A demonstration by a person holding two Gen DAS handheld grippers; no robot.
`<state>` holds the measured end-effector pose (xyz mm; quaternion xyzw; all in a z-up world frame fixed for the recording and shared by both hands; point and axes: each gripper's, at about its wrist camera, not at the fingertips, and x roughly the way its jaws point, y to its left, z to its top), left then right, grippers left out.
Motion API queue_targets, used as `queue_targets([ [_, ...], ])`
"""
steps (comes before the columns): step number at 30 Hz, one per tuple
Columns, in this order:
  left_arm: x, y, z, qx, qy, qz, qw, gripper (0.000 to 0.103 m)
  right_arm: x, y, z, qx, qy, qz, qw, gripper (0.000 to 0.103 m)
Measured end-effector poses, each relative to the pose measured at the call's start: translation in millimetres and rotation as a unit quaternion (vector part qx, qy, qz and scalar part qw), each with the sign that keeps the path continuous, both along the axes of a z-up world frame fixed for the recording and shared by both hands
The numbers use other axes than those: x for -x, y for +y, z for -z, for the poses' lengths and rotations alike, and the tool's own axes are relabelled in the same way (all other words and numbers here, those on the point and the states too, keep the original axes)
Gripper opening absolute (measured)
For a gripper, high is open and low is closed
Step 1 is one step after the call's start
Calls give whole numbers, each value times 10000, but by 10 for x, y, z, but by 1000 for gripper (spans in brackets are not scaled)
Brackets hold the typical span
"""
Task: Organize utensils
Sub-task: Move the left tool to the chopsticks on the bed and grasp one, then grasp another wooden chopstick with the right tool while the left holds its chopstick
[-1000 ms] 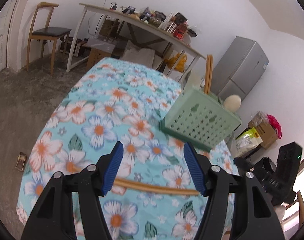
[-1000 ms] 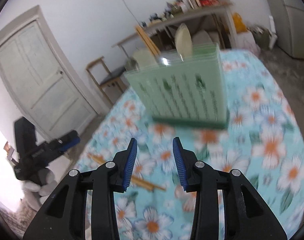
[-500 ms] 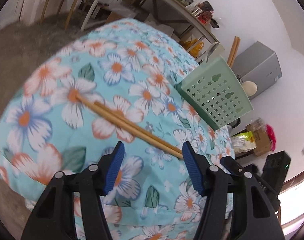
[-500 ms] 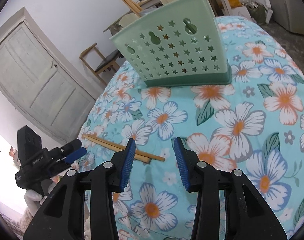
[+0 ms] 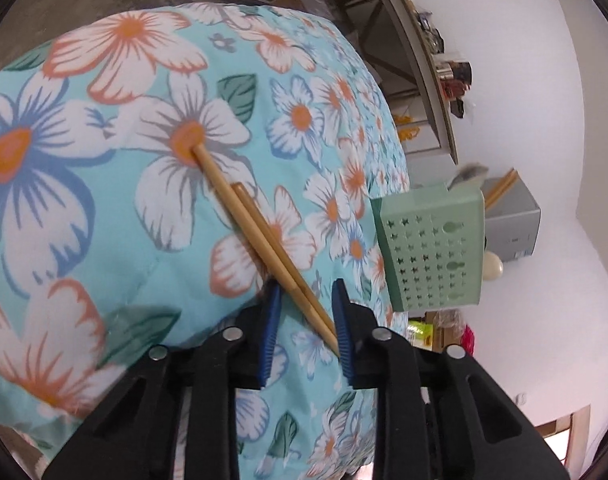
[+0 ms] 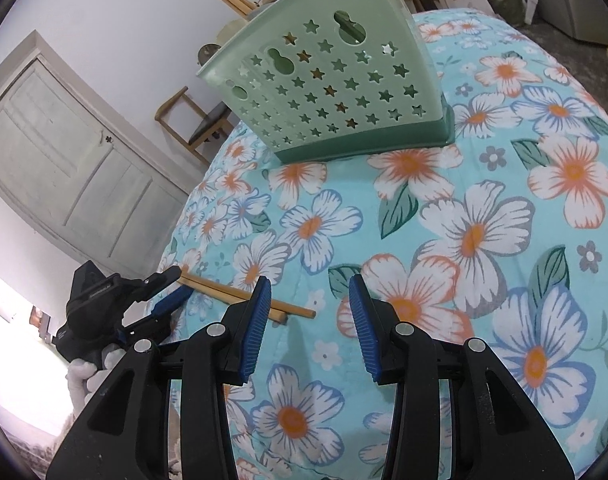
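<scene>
A second ago our left gripper (image 5: 306, 312) hung above the table with its jaws wide and the pair of chopsticks (image 5: 259, 236) lying crosswise under them; now it has dropped and rolled so the sticks run lengthwise between the blue pads, and the jaws are closing on the near ends. One stick tip touches the right-hand pad, but a gap still shows on the other side, so we judge the grip is not yet made. That puts us at the start of the pick-up: once the pair is clamped, it has to travel to the green basket (image 5: 434, 250), which stands well apart on the far side of the table and already holds other chopsticks and what look like spoons. Our right gripper (image 6: 310, 312) has come lower over the cloth too; it is half open with nothing between its pads, and from its view we see the left gripper (image 6: 159, 296) at the sticks' far end. The chopsticks still lie flat on the tablecloth (image 6: 484, 220), a soft turquoise print of white and orange flowers that wrinkles a little. Around us are a pale panelled door (image 6: 63, 152), a wooden chair (image 6: 195, 120), a cluttered long table (image 5: 424, 60) and a grey fridge (image 5: 512, 224).
</scene>
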<state>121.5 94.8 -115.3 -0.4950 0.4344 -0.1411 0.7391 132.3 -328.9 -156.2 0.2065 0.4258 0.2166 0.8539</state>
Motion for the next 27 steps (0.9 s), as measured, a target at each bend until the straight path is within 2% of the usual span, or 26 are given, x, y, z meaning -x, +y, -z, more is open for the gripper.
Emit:
queue_targets([
  [4, -27, -25, 2, -132, 91, -48, 9999, 13, 16, -37, -18, 4, -1, 30, 10000, 40],
  [7, -52, -81, -30, -223, 38, 71, 9997, 12, 48, -93, -58, 59, -55, 85, 9999, 40],
  [15, -74, -488, -160, -280, -254, 915, 9951, 10, 139, -373, -172, 93, -153, 402, 9990, 40],
  [21, -23, -739, -442, -1023, -747, 1365, 9825, 11, 166, -422, -190, 88, -176, 506, 9985, 40],
  [24, 23, -795, -610, -1462, -1047, 1428, 9733, 11, 157, -379, -176, 91, -165, 460, 9988, 40],
  [27, 39, -808, -698, -1806, -1160, 1432, 9661, 11, 140, -322, -164, 111, -151, 395, 9990, 40],
])
